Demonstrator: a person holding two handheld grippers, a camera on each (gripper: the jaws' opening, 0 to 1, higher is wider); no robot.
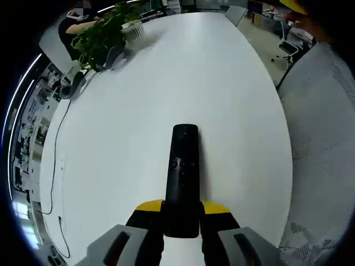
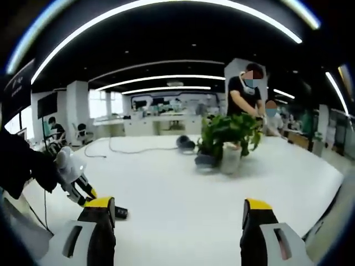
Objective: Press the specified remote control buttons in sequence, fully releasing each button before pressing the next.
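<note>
— Where's the remote?

— My left gripper has its fingers clamped on the near end; its long axis points to twelve o'clock over the white desk.

— And your right gripper?

— Fingers spread wide, empty; plant at twelve.

Both tools: grey bodies, black jaws w/ yellow tips.
</note>
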